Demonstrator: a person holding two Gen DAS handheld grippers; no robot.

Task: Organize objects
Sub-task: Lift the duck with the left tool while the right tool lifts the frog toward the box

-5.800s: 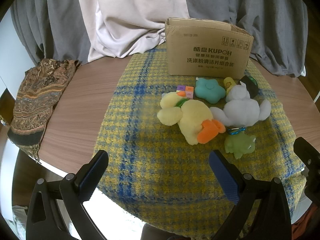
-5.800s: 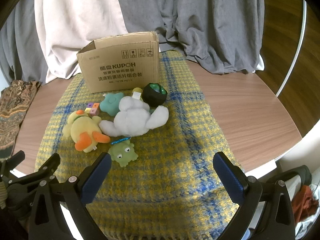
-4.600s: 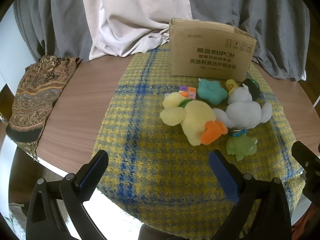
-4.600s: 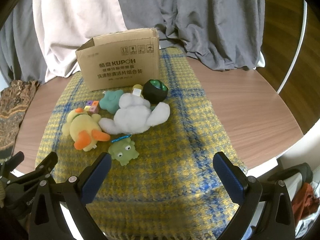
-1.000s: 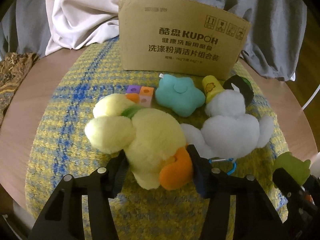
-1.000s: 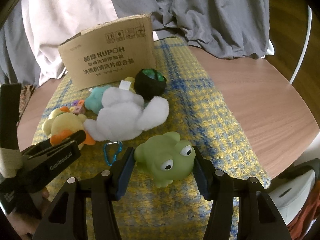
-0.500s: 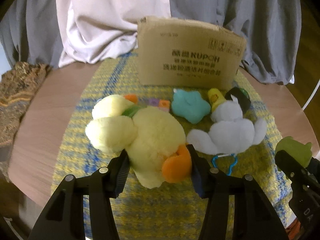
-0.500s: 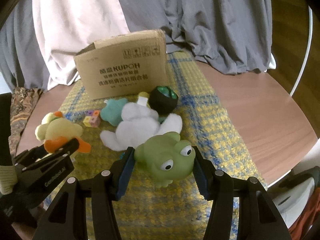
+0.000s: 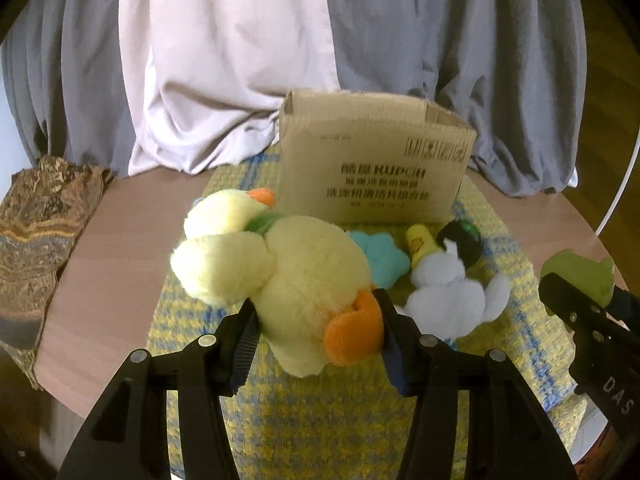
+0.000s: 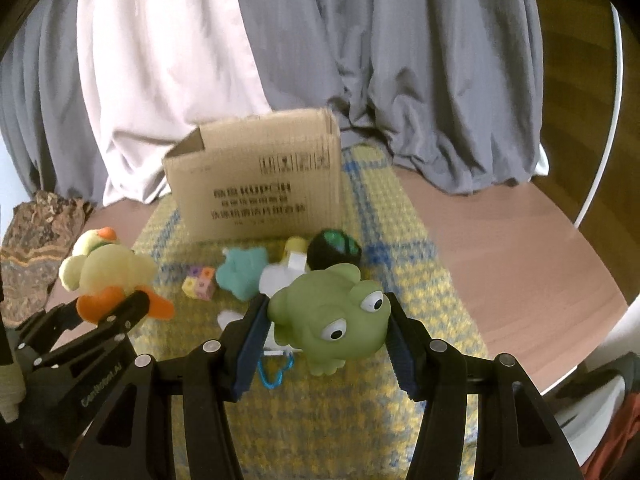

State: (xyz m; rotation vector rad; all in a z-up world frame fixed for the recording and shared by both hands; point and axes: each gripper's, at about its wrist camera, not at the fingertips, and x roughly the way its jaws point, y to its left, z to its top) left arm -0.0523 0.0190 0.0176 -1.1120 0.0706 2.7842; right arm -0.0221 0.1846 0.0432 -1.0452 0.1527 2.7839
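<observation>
Carrying step: left tool pinches the plush duck, right tool pinches the rubber frog, both clear of the counter; next, each probably goes over the open cardboard box to release

Fluffy plush duck, smooth rubbery frog, matt corrugated cardboard box
</observation>
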